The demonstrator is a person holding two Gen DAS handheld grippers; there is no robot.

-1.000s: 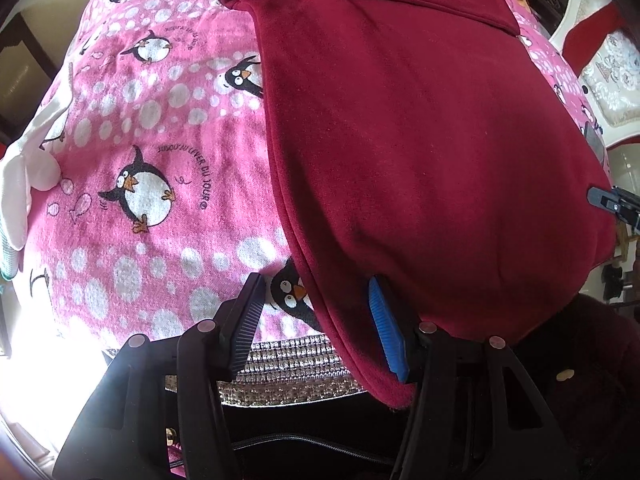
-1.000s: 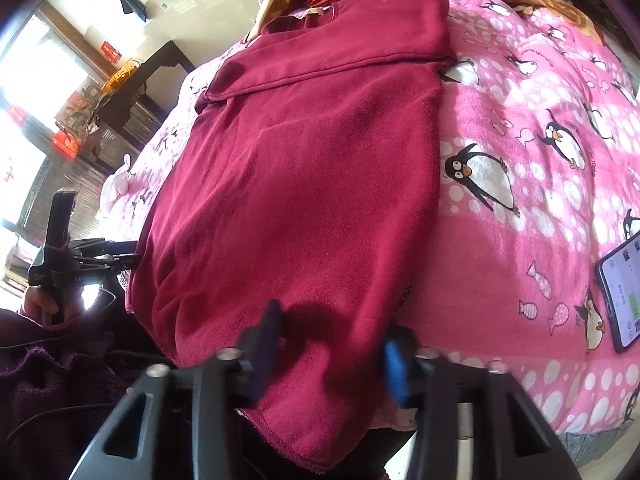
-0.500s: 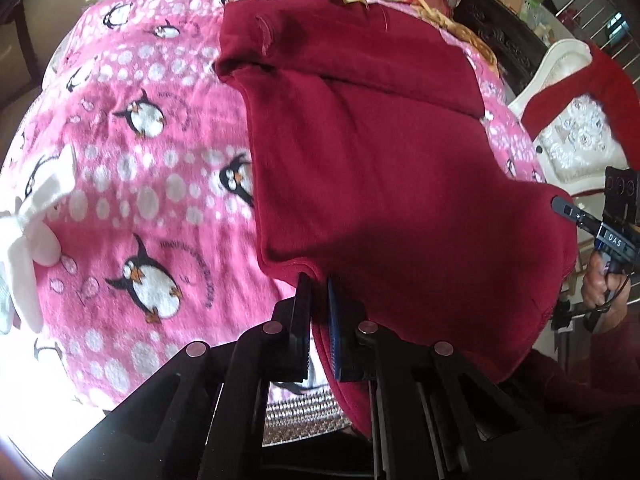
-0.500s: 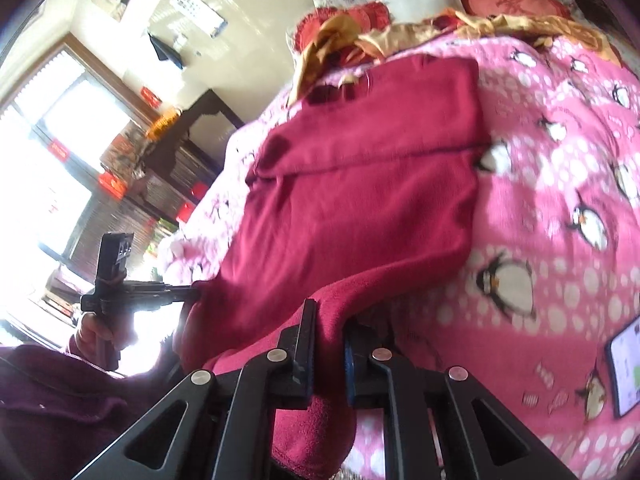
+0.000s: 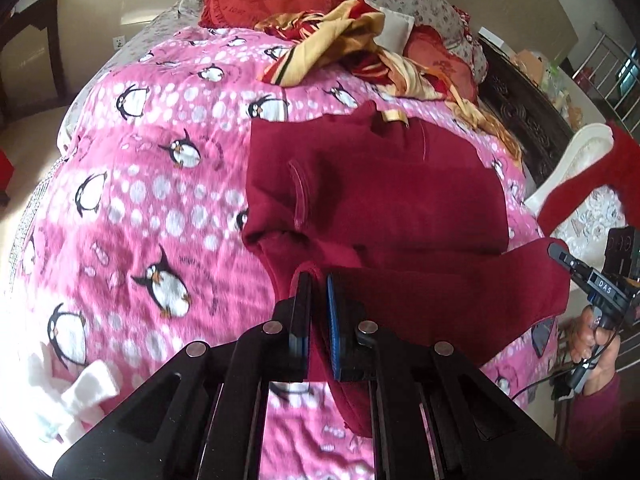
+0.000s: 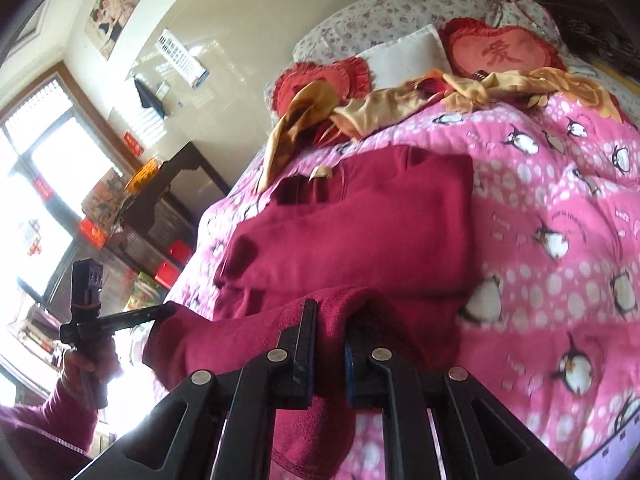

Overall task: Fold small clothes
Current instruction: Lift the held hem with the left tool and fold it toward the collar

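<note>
A dark red garment (image 5: 384, 196) lies on the pink penguin blanket (image 5: 132, 216), its far part folded flat. My left gripper (image 5: 318, 280) is shut on the garment's near left hem corner and holds it lifted above the bed. My right gripper (image 6: 330, 308) is shut on the near right hem corner of the same garment (image 6: 352, 232). The lifted hem hangs stretched between the two grippers. Each view shows the other gripper at the hem's far end: the right gripper in the left wrist view (image 5: 560, 254), the left gripper in the right wrist view (image 6: 168, 312).
Red heart cushions (image 6: 496, 50), a white pillow (image 6: 404, 56) and a gold and red cloth (image 5: 340, 40) lie at the bed's head. A small white garment (image 5: 68, 396) lies at the near left. Dark furniture (image 6: 176, 184) stands left of the bed, a white chair (image 5: 572, 172) to its right.
Both grippers were open around the near hem, closed on it, then lifted it off the bed edge and carried it toward the bed's head.
</note>
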